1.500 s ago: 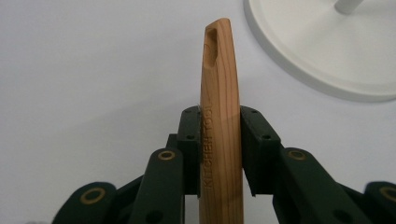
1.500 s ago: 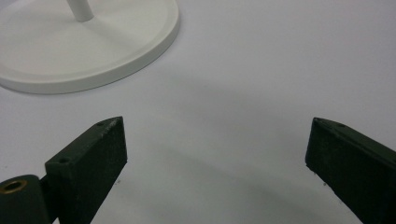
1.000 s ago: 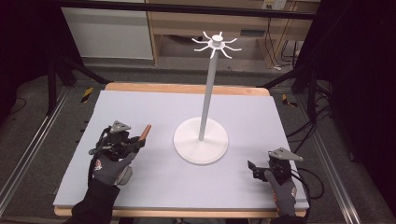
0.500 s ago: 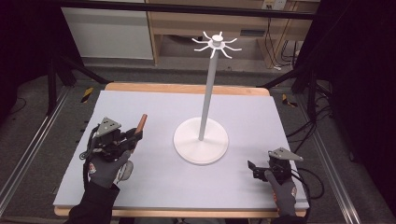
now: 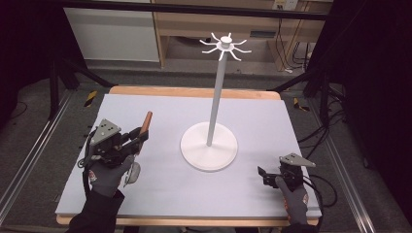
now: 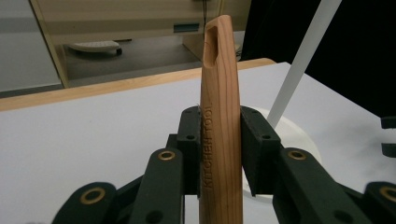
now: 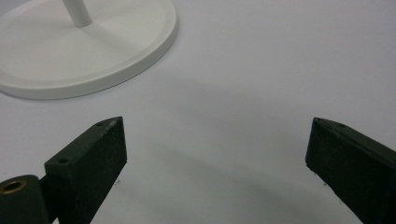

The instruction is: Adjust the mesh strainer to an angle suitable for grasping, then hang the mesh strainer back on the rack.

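Observation:
My left gripper (image 5: 137,139) is at the table's left, shut on the wooden handle (image 5: 145,122) of a kitchen tool. The handle slants up and to the right. In the left gripper view the handle (image 6: 219,70) stands upright between the jaws (image 6: 219,128), with a slot near its tip and "KITCHEN TOOL" stamped on it. A greyish head (image 5: 132,173) of the tool shows below the gloved hand. A white hook stand (image 5: 216,97) rises from a round base (image 5: 209,146) at the table's middle. My right gripper (image 5: 263,175) rests open at the front right, nothing between its jaws (image 7: 215,140).
The table is covered by a pale grey mat (image 5: 272,116) with a wooden edge at the back. The stand's base (image 7: 88,51) lies just ahead and left of the right gripper. Cables trail from both grippers, and dark frame legs stand beyond the table.
My left gripper has drawn a little to the left and the wooden handle has tipped up higher. The right gripper has not moved.

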Tool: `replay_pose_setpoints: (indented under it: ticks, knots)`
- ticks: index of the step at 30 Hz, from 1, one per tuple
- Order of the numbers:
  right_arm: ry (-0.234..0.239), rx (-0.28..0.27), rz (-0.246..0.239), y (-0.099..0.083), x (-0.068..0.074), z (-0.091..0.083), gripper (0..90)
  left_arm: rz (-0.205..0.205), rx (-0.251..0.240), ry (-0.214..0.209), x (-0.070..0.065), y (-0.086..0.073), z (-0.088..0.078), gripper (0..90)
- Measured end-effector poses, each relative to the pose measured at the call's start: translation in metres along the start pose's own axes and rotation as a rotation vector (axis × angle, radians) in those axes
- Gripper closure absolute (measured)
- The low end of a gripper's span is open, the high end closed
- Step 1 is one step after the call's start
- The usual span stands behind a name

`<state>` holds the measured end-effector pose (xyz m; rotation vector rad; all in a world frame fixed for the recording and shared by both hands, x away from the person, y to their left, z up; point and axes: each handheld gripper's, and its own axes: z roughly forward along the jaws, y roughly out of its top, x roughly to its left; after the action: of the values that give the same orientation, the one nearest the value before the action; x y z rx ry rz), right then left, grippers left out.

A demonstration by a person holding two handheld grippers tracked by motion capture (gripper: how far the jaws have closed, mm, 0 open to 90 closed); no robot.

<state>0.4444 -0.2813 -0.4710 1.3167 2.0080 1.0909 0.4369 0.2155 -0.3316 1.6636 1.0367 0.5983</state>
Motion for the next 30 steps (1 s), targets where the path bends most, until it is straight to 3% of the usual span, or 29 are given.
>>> replay_pose_setpoints:
  ticks: [10, 30]
  knots:
    - [0.001, 0.002, -0.004, 0.0, 0.0, 0.0, 5.7, -0.002, -0.079, -0.014, -0.002, 0.026, -0.005, 70.6]
    - [0.002, 0.003, -0.011, -0.001, 0.001, 0.0, 5.7, 0.034, -0.177, -0.048, -0.029, 0.072, -0.001, 70.6]
